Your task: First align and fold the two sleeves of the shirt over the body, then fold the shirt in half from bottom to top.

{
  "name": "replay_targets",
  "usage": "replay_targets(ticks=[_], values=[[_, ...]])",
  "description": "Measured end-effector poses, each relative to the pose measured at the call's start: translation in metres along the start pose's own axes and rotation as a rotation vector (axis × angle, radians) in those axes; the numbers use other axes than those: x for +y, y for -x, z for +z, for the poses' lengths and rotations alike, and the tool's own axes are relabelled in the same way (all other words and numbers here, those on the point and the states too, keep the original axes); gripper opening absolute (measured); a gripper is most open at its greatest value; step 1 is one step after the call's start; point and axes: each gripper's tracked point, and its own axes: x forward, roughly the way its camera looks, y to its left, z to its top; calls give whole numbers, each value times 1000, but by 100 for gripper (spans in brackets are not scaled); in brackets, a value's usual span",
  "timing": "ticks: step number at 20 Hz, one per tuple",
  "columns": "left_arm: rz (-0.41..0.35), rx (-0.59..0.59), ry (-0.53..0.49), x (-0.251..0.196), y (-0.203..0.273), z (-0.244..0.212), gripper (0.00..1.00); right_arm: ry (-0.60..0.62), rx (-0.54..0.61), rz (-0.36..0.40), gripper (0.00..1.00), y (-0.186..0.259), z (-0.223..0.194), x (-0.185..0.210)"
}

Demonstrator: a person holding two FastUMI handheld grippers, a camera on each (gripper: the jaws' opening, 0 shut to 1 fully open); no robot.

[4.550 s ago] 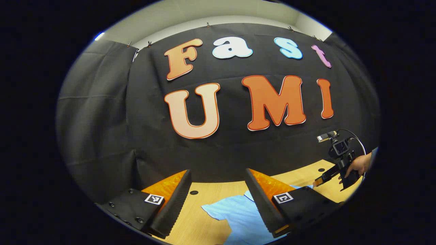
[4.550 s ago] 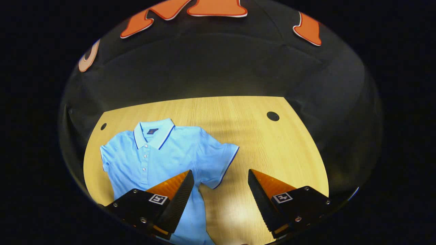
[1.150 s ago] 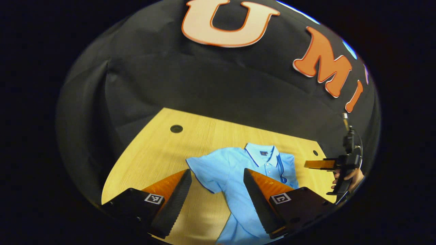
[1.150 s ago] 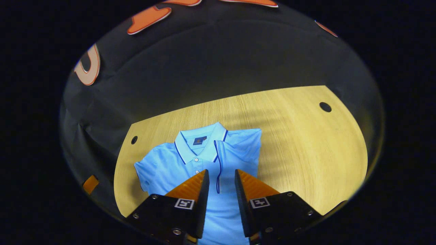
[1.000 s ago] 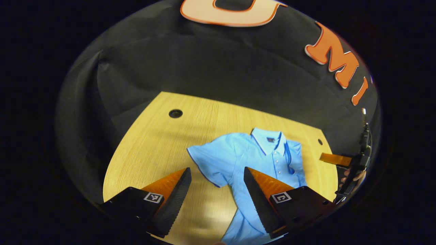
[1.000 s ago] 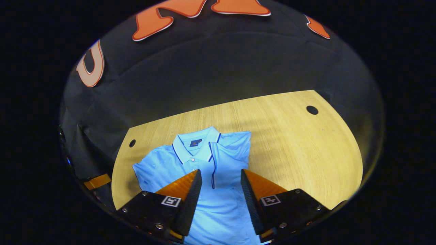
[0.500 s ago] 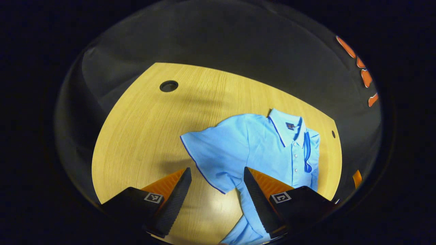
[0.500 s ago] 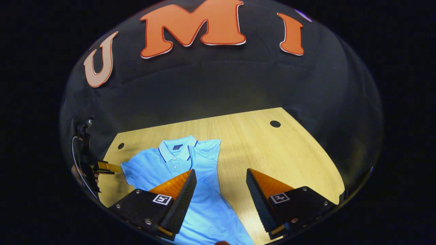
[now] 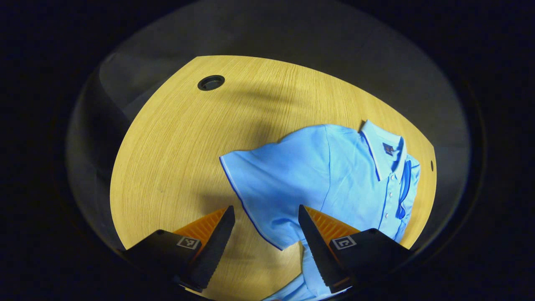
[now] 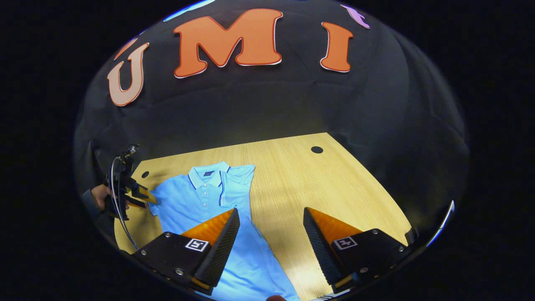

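Observation:
A light blue polo shirt (image 9: 334,175) (image 10: 209,196) lies face up on the wooden table (image 9: 179,138). One sleeve is folded over the chest beside the button placket (image 10: 234,184). The other sleeve (image 9: 259,188) still spreads flat on the wood. My left gripper (image 9: 265,238) is open just above that spread sleeve's hem, nothing between its fingers. In the right gripper view the left gripper (image 10: 140,194) shows by the sleeve, held by a hand (image 10: 100,195). My right gripper (image 10: 269,242) is open above the table beside the shirt's lower body.
The table has round cable holes (image 9: 211,82) (image 10: 317,149) near its far corners. Black cloth walls close the booth behind the table. Bare wood (image 10: 317,184) lies to the right of the shirt in the right gripper view.
The right gripper opened, let go of the folded sleeve and pulled back and up. The left gripper dropped toward the spread sleeve, staying open.

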Motion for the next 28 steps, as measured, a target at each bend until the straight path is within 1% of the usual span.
replay_targets(ticks=[1, 2, 4, 5, 6, 10, 11, 13, 15, 19, 24, 28], values=[[25, 18, -7, 0, -3, -2, 99, -2, 3, -8, 93, 5, -4, -6], [50, 9, -24, 1, -6, 1, 98, -6, 7, -16, 93, 11, -9, -11], [72, 15, -49, -1, -3, 3, 96, -16, 11, -37, 93, 19, -15, -22], [69, 4, -57, -5, -5, 6, 97, -23, 12, -46, 93, 24, -18, -25], [70, 8, -55, -9, -6, 4, 93, -33, 15, -56, 93, 27, -22, -29], [51, -14, -71, -26, -7, 7, 35, -77, 8, -77, 93, 40, -31, -40], [68, -14, -90, -25, -6, 8, 21, -80, 11, -85, 93, 44, -33, -43], [86, -19, -114, -29, -6, 9, 10, -86, 10, -98, 93, 53, -36, -49], [27, -22, -108, -45, -4, 9, 10, -95, 9, -99, 93, 58, -39, -51], [-42, -81, -148, -69, 11, 19, 10, -86, 14, -110, 93, 66, -45, -55], [-128, -175, -275, -117, 39, 34, 10, -85, 28, -115, 93, 71, -55, -57], [-188, -218, -371, -159, 54, 36, 10, -78, 37, -127, 93, 74, -62, -62]])
